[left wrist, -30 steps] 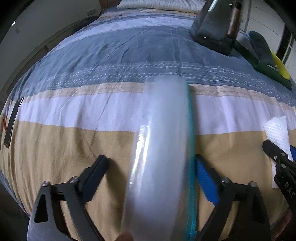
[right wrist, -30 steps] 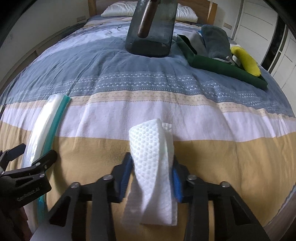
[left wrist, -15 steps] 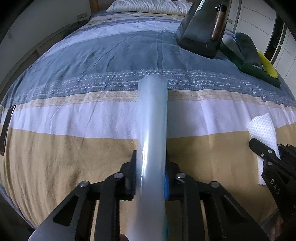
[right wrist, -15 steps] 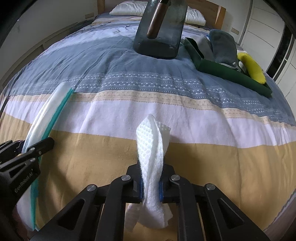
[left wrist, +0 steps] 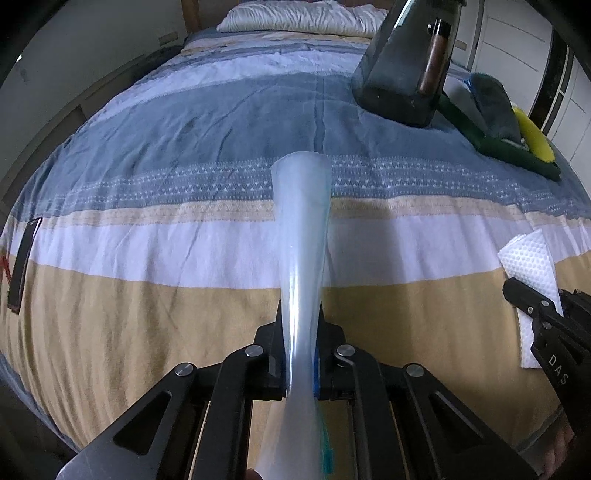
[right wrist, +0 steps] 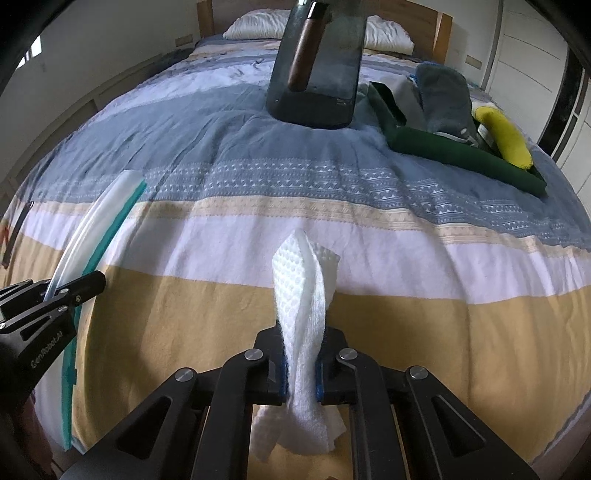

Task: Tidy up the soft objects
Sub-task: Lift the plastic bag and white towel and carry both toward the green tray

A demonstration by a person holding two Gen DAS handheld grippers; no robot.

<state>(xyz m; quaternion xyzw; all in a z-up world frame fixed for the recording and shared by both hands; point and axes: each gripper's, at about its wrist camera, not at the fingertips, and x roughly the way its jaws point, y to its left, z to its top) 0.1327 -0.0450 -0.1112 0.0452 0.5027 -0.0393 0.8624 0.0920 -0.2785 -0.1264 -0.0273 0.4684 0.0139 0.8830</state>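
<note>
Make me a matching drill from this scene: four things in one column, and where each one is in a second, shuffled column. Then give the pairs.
Things
1. clear plastic bag
2. white textured cloth
3. yellow soft item
4. pillow

Places
A. at the head of the bed
B. pinched in the right gripper
C. on the pile of dark green and grey fabric at the bed's far right
D. pinched in the left gripper

Pairs: 1-D, 2-B, 3-C, 4-A
</note>
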